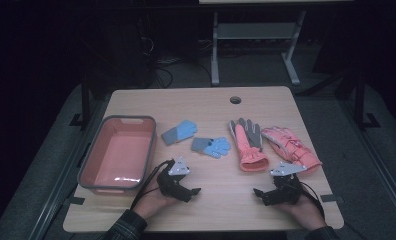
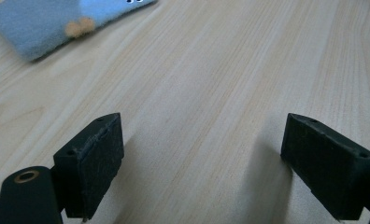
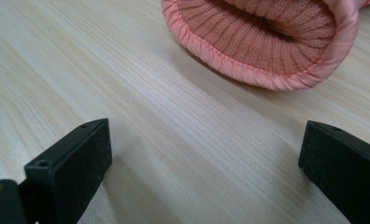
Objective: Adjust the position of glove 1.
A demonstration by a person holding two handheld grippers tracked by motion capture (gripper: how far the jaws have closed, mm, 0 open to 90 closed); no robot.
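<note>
You are resting both grippers, the left gripper point(image 1: 193, 190) and right gripper point(image 1: 258, 192), on the worktop point(image 1: 226, 175), fingers spread wide and holding nothing. The collecting step is likely just starting: next, close the right gripper on the pink glove point(image 3: 267, 42) cuff, then carry it to the bin point(image 1: 117, 152).

Your high view looks down on the whole light wooden desk point(image 1: 221, 195); both gripper views skim that same desktop close up.
</note>
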